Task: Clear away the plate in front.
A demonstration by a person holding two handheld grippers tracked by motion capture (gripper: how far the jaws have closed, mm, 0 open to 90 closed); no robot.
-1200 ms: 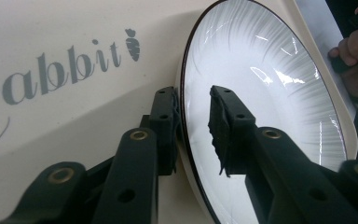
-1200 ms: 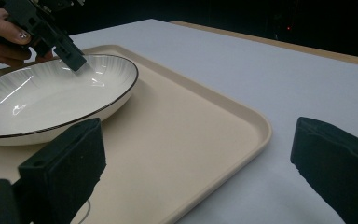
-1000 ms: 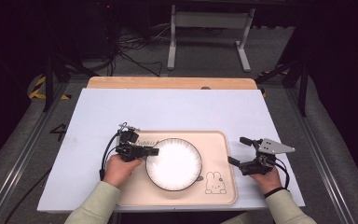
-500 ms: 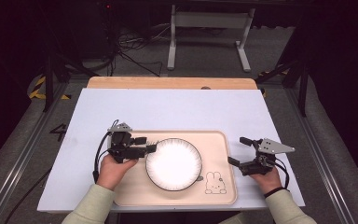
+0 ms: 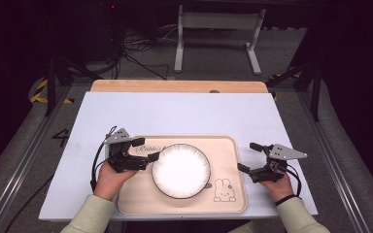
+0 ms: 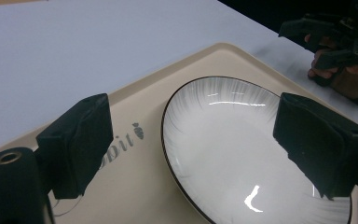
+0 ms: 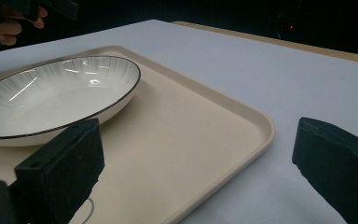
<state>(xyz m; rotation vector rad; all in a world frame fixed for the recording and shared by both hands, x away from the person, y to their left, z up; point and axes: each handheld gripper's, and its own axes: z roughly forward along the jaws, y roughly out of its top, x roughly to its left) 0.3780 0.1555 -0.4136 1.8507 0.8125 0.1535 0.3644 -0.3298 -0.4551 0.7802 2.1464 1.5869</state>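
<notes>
1. A white table [image 5: 175, 114] stood in a dark room, seen from above, with a person's two forearms in pale sleeves coming in from the bottom edge.
2. A beige tray [image 5: 228, 194] lay on the near part of the table, printed with a small rabbit drawing [image 5: 221, 190] at its near right and lettering at its far left.
3. A white plate [image 5: 180, 170] with a thin dark rim sat on the tray, left of centre.
4. The left gripper [image 5: 144, 149] was held over the tray's left end, its jaws spread wide and empty, pointing toward the plate. In the left gripper view, one jaw hung over the lettering and the other over the plate's near side; whether either touched the plate could not be told.
5. The right gripper [image 5: 249, 156] rested just off the tray's right edge, its jaws also wide apart and holding nothing. In the right gripper view, one jaw stood over the tray and the other over the bare table, with the tray's rim between them.
6. The two grippers were well apart, the plate between them.
</notes>
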